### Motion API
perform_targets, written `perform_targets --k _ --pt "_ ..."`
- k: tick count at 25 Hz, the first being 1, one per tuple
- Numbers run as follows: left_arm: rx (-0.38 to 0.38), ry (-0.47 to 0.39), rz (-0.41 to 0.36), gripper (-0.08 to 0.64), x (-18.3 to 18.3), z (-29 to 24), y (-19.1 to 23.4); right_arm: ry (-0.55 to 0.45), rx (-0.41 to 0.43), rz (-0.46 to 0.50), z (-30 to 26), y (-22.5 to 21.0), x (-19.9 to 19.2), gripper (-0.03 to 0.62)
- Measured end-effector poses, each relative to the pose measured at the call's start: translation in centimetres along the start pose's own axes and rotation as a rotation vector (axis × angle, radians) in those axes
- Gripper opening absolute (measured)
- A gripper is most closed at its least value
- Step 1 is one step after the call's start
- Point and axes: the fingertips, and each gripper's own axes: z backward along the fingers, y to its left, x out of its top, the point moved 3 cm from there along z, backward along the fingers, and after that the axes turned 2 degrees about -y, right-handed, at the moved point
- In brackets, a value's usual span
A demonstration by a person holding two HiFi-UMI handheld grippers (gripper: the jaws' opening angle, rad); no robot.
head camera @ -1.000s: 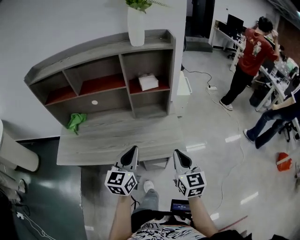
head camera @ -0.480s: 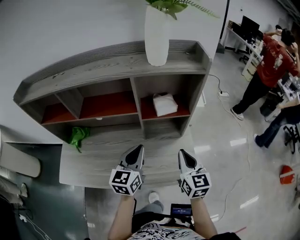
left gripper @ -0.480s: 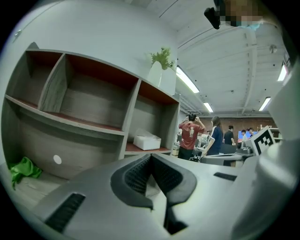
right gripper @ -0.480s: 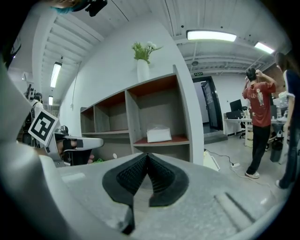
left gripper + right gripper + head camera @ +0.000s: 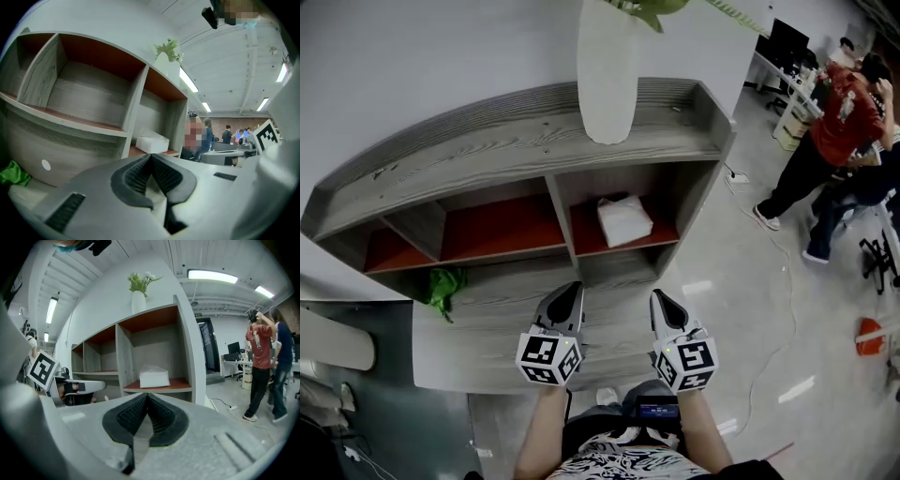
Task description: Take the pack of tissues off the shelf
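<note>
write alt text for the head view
A white pack of tissues sits on the right-hand red shelf of a grey wooden shelf unit, seen from above. The left gripper and right gripper, both shut and empty, point toward it. A white vase stands on top; a green cloth lies lower left.

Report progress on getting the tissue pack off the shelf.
Done: nothing yet. The pack of tissues sits untouched in the right compartment of the shelf.
In hand: the left gripper and right gripper are both shut and empty, held in front of the shelf, short of the pack.
Left: open a gripper, reach in, grip the pack and lift it out.
</note>
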Motion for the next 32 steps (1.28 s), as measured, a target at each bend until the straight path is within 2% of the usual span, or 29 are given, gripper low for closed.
perform_targets --k 10,19,25,32 --pt "0.027 0.016 -0.016 0.006 0.2 -2.0 0.0 0.036 0.071 0.016 -2.5 -0.1 0.2 0.006" --pt "0.051 0.027 0.029 0.006 -0.2 -1.8 0.9 0.042 0.105 0.025 -3.2 0.6 0.0 0.020" --pt "0.029 0.012 0.051 0.006 0.4 -1.8 0.7 0.038 0.101 0.032 -3.8 0.7 0.1 0.020" --pt "0.039 0.027 0.047 0.006 0.2 -1.9 1.2 0.079 0.140 0.052 -6.2 2.0 0.1 0.061"
